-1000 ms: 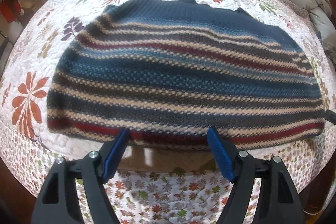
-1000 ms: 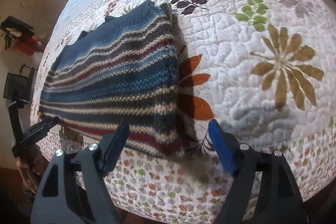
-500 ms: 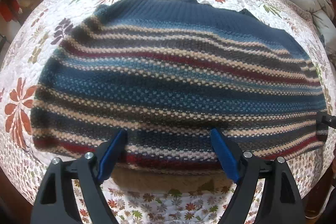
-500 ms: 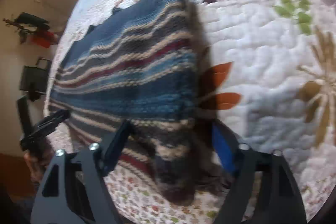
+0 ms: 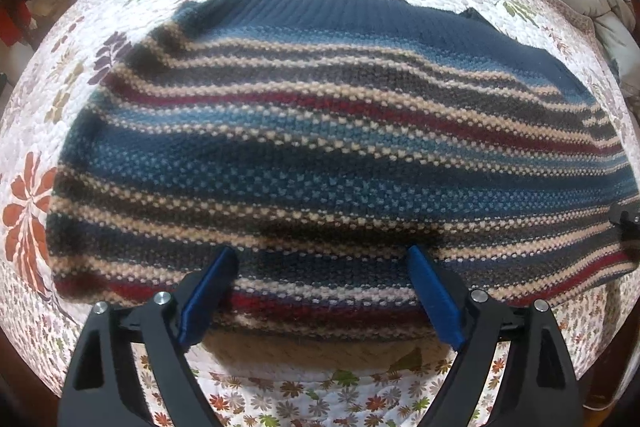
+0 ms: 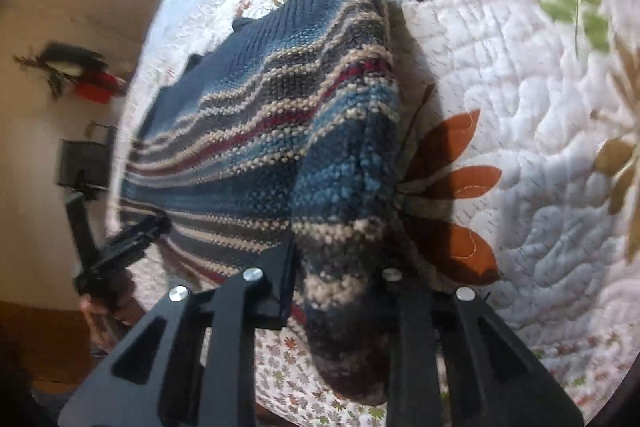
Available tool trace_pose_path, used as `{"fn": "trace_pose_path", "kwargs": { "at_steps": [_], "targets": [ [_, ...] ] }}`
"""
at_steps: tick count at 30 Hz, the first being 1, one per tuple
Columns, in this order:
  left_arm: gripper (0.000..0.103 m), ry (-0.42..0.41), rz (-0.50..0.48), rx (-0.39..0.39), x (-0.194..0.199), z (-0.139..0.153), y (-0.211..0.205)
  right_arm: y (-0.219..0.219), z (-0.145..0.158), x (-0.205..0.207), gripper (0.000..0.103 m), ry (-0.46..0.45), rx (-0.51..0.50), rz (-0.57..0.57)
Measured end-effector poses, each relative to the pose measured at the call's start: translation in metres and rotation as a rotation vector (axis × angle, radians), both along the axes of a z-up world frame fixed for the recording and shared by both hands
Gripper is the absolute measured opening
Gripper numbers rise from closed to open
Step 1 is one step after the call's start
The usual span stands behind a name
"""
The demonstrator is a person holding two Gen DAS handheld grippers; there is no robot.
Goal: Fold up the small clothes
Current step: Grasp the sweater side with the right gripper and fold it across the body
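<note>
Sweater (image 5: 320, 155), striped knit, lies spread on the floral quilt (image 5: 36, 131) of the bed, near its front edge, navy collar end away from you. Your left gripper (image 5: 320, 291) sits low at the near hem, level, pointing straight across the garment; its blue fingers (image 5: 208, 291) stand wide apart with the hem between them, nothing pinched. Your right gripper (image 6: 340, 291) is at the sweater's (image 6: 256, 131) right near corner, tilted; its fingers have closed on a bunched fold of the knit, which is lifted off the quilt (image 6: 540, 147) and drapes down over the grip. The left gripper (image 6: 120, 251) shows at the far side of that view.
</note>
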State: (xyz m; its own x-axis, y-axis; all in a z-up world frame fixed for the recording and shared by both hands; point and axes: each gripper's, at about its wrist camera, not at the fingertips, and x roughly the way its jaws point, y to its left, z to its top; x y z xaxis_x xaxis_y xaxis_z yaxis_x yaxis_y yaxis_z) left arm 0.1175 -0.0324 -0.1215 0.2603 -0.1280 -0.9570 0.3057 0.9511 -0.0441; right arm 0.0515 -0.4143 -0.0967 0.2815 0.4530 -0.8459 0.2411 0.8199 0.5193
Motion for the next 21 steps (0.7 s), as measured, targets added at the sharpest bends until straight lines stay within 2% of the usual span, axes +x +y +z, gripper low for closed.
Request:
{"fn": "trace_pose_path", "kwargs": {
  "at_steps": [5, 8, 11, 14, 21],
  "targets": [
    [0.092, -0.003, 0.004, -0.007, 0.002, -0.003, 0.001, 0.015, 0.005, 0.006, 0.022, 0.050, -0.110, 0.015],
    [0.094, -0.014, -0.007, 0.013, 0.002, -0.007, -0.002, 0.018, -0.004, 0.005, 0.022, 0.068, -0.129, 0.002],
    [0.093, -0.009, -0.005, 0.013, -0.001, 0.001, 0.000, 0.019, 0.007, 0.003, 0.022, 0.064, -0.151, -0.012],
    [0.093, -0.044, -0.006, 0.014, -0.008, 0.015, 0.005, 0.025, 0.031, 0.004, 0.021, 0.032, -0.180, -0.004],
    [0.093, -0.107, -0.002, -0.041, -0.019, 0.044, 0.031, 0.058, 0.100, 0.024, 0.019, -0.075, -0.177, 0.032]
  ]
}}
